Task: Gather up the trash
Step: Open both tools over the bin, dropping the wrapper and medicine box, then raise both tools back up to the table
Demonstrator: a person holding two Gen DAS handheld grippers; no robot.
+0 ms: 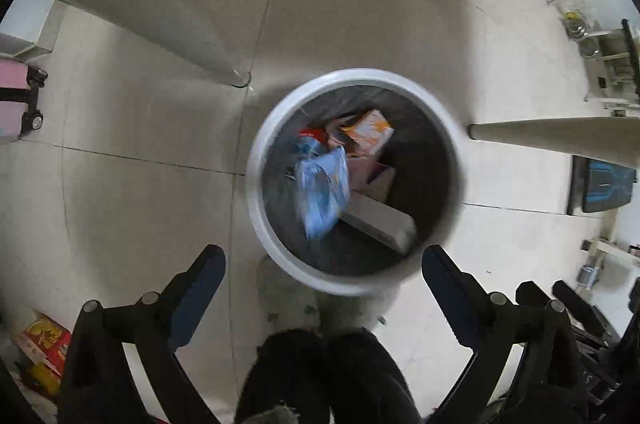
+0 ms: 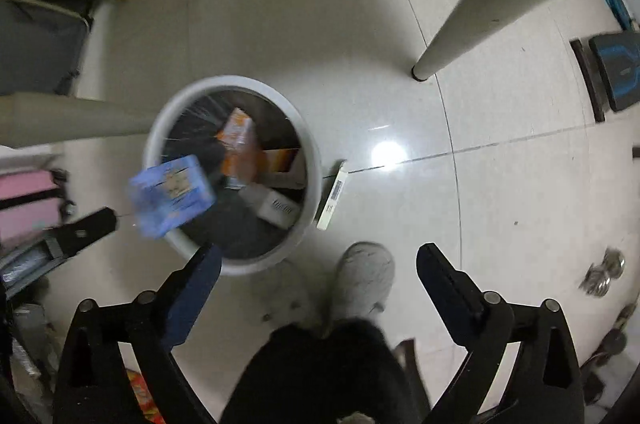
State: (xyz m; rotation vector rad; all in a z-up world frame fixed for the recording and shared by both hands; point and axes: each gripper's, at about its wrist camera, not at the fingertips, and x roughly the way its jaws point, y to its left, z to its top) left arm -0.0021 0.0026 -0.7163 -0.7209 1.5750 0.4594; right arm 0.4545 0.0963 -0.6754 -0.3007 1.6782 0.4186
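A round white bin (image 1: 260, 180) stands on the tiled floor below both grippers; it also shows in the right wrist view (image 2: 312, 160). Inside lie an orange carton (image 1: 370, 130), a white box (image 1: 380, 220) and other packaging. A blue packet (image 1: 322, 186) is blurred in mid-air over the bin; in the right wrist view the packet (image 2: 172, 194) hangs over the bin's left rim. My left gripper (image 1: 324, 260) is open and empty above the bin. My right gripper (image 2: 318, 262) is open and empty to the bin's right.
A flat white box (image 2: 334, 194) lies on the floor against the bin. Table legs (image 1: 216, 52) (image 2: 452, 36) stand near. The person's slippers (image 2: 364, 280) are by the bin. A pink suitcase (image 1: 16, 100) is at left. Red and yellow packaging (image 1: 44, 344) lies at lower left.
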